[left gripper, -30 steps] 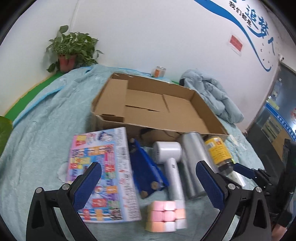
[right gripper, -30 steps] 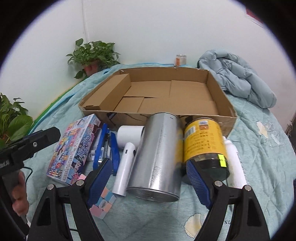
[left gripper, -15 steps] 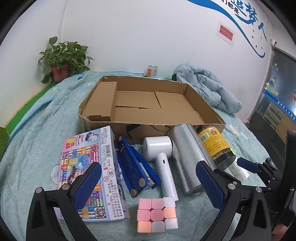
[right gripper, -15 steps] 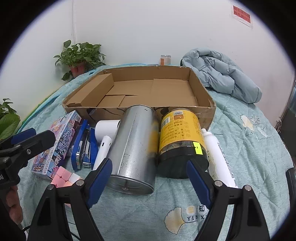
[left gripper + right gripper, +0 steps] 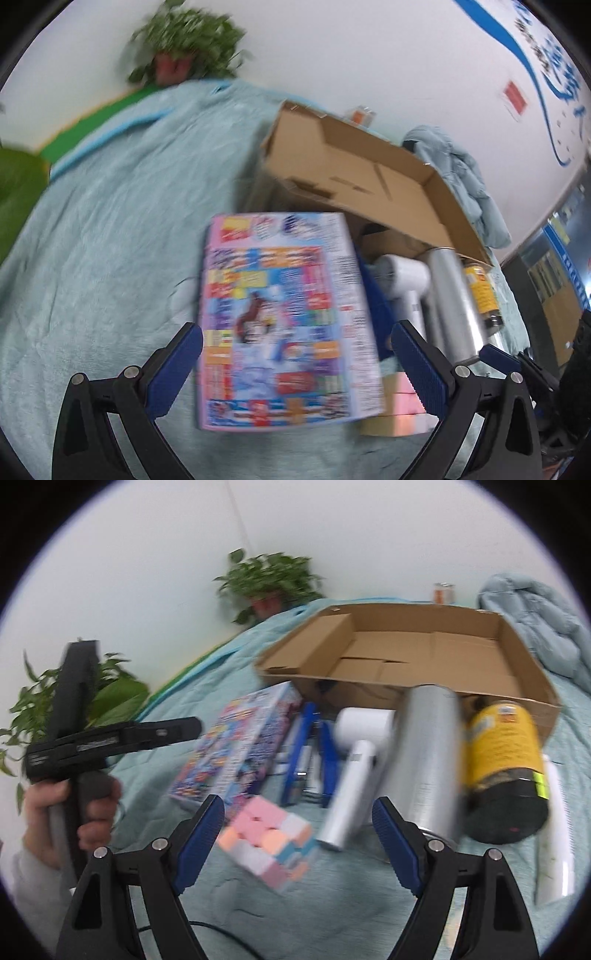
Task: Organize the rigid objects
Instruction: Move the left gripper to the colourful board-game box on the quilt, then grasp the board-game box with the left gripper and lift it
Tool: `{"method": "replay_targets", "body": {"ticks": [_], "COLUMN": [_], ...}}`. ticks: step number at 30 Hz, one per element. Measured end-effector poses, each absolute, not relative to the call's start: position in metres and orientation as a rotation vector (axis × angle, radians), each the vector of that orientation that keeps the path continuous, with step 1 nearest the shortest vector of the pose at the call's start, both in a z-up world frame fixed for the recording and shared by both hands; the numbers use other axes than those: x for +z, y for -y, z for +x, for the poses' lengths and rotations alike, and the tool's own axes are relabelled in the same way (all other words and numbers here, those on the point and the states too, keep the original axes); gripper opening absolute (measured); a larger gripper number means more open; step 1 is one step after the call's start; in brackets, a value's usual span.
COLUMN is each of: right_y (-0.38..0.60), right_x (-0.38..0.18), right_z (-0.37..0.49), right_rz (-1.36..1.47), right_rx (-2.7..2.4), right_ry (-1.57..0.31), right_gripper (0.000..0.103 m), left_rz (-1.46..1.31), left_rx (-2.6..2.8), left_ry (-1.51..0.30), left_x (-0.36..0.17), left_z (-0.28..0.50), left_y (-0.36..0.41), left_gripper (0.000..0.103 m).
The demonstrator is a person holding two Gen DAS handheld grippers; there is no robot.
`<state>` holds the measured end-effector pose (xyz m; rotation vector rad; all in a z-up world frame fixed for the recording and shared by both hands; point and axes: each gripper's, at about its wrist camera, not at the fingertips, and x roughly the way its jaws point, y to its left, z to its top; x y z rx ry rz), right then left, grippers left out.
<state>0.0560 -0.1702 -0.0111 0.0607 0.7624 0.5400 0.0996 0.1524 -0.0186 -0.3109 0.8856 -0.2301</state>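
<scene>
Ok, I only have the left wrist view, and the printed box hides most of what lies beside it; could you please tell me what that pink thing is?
Observer: It is a pastel puzzle cube, lying just in front of the printed box.
Operator: Thank you. Is the right gripper on it?
Observer: No. The right gripper has its jaws open, and the cube sits ahead between them, apparently untouched.
Operator: And is there anything past the yellow jar?
Observer: Yes, a white bottle lies alongside the yellow jar, on the side away from the silver can.
</scene>
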Motion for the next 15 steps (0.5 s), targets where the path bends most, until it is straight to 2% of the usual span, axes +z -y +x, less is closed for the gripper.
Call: {"method": "replay_targets", "body": {"ticks": [6, 15], "right_y": [0.127, 0.057], "right_x": [-0.005, -0.031], "right_z": [0.067, 0.099], "right_rz": [0.053, -0.035], "right_rx": [0.642, 0.726], "right_ry": [-0.812, -0.965], "right_gripper": [0.082, 0.082], "left_rz": [-0.421, -0.434], "left_rx": [-0.296, -0.398], "left_ry": [-1.004, -1.084], "left_x": [-0.057, -0.076], "left_z": [0.126, 0.139], "left_y": [-0.187, -0.180], "left_gripper": [0.102, 0.099]}}
